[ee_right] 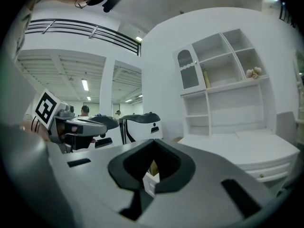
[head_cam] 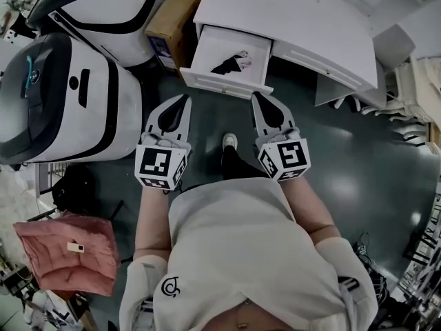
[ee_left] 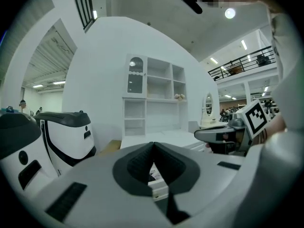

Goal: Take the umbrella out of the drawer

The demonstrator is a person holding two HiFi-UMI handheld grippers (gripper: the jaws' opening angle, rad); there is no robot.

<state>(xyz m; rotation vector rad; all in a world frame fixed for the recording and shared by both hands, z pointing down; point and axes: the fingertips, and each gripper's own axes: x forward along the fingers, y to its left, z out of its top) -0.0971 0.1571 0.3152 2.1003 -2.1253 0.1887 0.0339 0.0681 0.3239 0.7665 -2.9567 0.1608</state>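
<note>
Head view: the open drawer [head_cam: 220, 83] juts from the white desk [head_cam: 289, 12] at twelve o'clock of the person. The dark umbrella [head_cam: 231, 63] lies inside it, untouched. The left gripper [head_cam: 184, 98] and right gripper [head_cam: 257, 95] point at the drawer front from six o'clock and are just short of it. Both have their jaws pressed together with nothing in them. To reach well, I judge that one pair of jaws should spread before passing over the front panel. It should then come down on the umbrella's thick middle, pinch across it (loose fabric could slip), and lift clear of the drawer walls. The floor [head_cam: 358, 171] is dark and glossy. A white-and-black machine [head_cam: 62, 95] stands at nine o'clock, a cardboard box [head_cam: 176, 16] at eleven, and a pink bundle [head_cam: 69, 254] at seven.

Left gripper view: the jaws meet at their tips, empty. A sliver of the drawer shows past them, and a white shelf unit [ee_left: 152, 96] stands at twelve against a curved white wall.

Right gripper view: the jaws are likewise closed tip to tip, holding nothing. The shelf unit stands at two o'clock, with the desk top below it.
</note>
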